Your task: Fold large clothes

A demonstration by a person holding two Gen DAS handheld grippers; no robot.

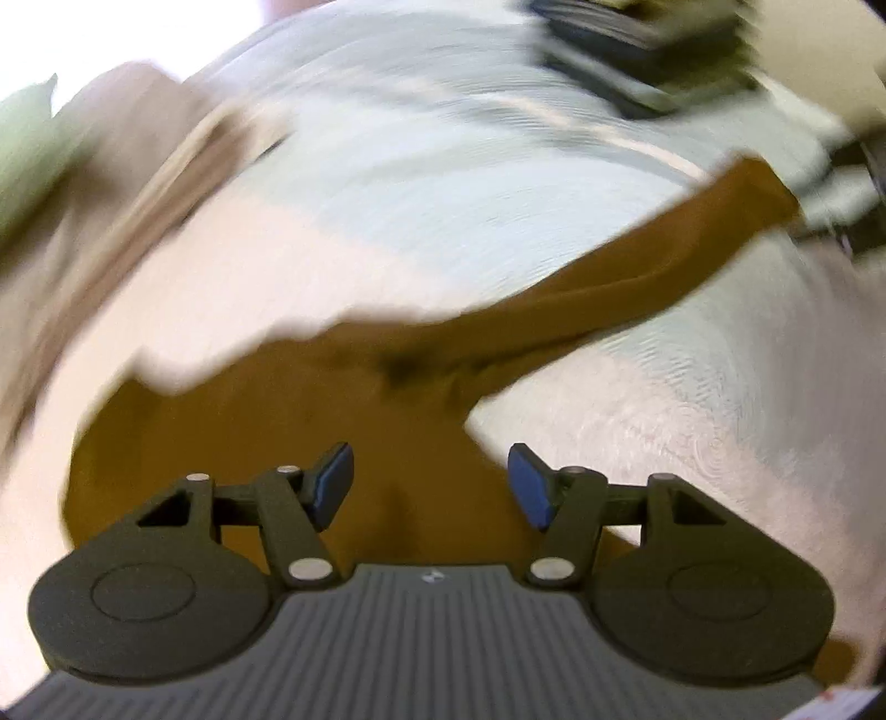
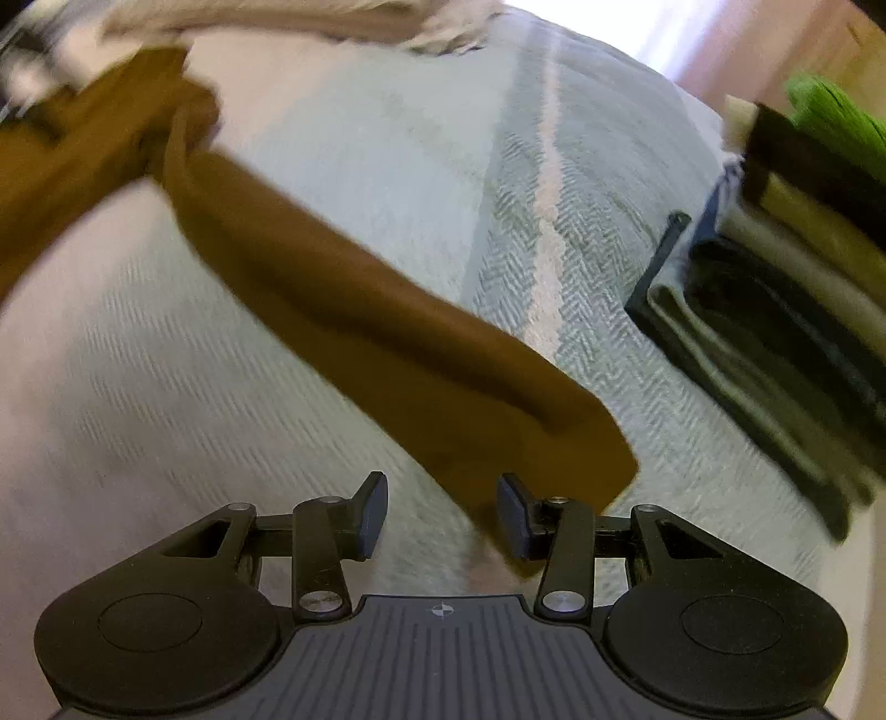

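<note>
With both my left hand-held gripper [image 1: 431,486] and right hand-held gripper [image 2: 442,516] half open and empty, the brown garment [image 2: 354,310] lay on the bed [image 2: 387,155], its sleeve seemingly beside the folded stack [image 2: 786,310], wanting a square pinch at the cuff.

A garment [image 2: 354,310] lies spread on the bed [image 2: 421,183], one long sleeve reaching out across the cover from its bunched body. A stack of folded clothes [image 2: 786,310] sits at the bed's right edge in the right wrist view, well apart from the sleeve end. Another loose cloth [image 2: 310,22] lies along the far edge, beyond the garment.
</note>
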